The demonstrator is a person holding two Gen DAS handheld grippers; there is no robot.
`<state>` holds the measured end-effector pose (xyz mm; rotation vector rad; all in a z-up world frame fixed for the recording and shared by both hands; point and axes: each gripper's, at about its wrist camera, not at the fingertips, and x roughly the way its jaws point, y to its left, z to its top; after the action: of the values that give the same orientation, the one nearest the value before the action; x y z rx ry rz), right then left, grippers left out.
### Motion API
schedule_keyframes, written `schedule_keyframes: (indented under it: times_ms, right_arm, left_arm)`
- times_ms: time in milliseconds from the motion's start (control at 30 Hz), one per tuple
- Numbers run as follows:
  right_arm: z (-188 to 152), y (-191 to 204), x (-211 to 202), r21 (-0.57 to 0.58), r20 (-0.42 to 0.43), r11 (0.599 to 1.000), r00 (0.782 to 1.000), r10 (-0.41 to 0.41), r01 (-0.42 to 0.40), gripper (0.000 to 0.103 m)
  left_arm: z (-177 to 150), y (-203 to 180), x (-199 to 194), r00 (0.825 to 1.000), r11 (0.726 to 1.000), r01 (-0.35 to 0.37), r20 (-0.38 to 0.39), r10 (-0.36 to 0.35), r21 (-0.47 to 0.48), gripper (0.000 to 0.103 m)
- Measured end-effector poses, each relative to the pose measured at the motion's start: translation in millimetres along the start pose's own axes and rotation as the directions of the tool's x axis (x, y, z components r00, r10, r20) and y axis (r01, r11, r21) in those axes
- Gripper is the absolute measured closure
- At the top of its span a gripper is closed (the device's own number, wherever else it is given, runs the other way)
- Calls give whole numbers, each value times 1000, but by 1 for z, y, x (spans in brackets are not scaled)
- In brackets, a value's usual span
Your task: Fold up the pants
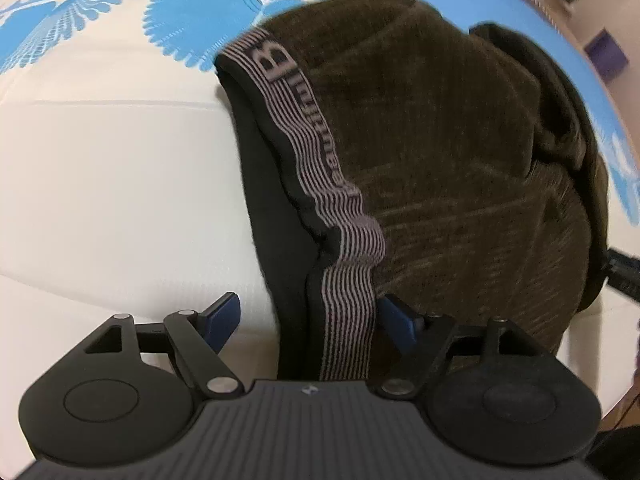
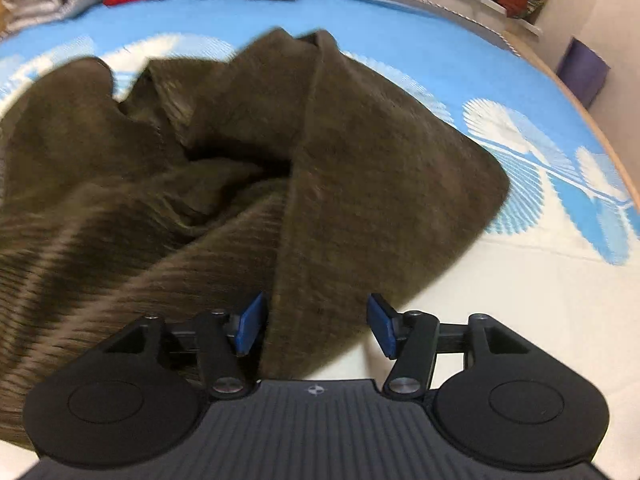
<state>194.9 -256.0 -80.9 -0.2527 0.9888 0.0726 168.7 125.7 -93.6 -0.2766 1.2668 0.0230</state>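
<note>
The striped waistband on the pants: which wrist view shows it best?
The left wrist view. There the striped waistband runs from the upper middle of the frame down between the open fingers of the left gripper, with a large letter B readable. The right wrist view shows only plain brown fabric of the pants, no waistband.

the pants [image 1: 440, 152] are seen to be made of a dark olive ribbed knit cloth, matt and slightly fuzzy. the waistband [image 1: 316, 172] is formed of a striped grey and black elastic weave with woven lettering. the bed cover [image 1: 112, 184] is rendered in a matt, finely textured cloth printed in blue and white. the left hand-held gripper [image 1: 310, 316] is built of matt black plastic with silvery metal pins, and its pads [image 1: 224, 316] look like smooth blue rubber or plastic. the right hand-held gripper [image 2: 316, 326] is finished alike.
</note>
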Motion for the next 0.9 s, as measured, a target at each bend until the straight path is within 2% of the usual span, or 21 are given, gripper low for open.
schedule_keyframes:
  times_ms: [67,167,233,300,367,533,633,767,833,900]
  right_arm:
    - [0,-4,0,19,1,1000,1000,10,-10,51]
    - [-5,-9,-3,26,0,1000,1000,0,0,83]
    - [-6,-14,-10,31,24,999,1000,-16,15,84]
    - [-8,-21,-25,48,70,999,997,-29,26,91]
    - [-9,-31,-38,82,114,996,993,-39,30,94]
    - [-17,-74,-71,228,181,973,980,-79,36,96]
    - [-25,-94,-79,259,180,966,982,-50,2,96]
    - [-37,-95,-84,161,115,983,991,73,-91,96]
    - [-48,-84,-82,60,36,986,987,155,-157,96]
    - [-56,-64,-82,-59,-8,978,980,198,-198,102]
  left_arm:
    - [-1,-4,8,1000,1000,-21,-14,21,23,21]
    - [-3,-8,13,999,998,-34,-8,34,50,21]
    - [-7,-12,13,999,995,-53,10,52,84,22]
    - [-12,-16,13,998,992,-60,28,57,114,25]
    - [-14,-18,10,998,990,-50,35,46,134,35]
    - [-19,-24,-1,998,986,-37,57,28,162,74]
    - [-18,-26,-17,995,986,-26,103,9,165,82]
    - [-21,-23,-41,980,984,-36,198,1,177,84]
    - [-25,-15,-56,972,985,-19,236,-21,169,85]
    - [-27,-1,-69,967,991,0,254,-34,132,86]
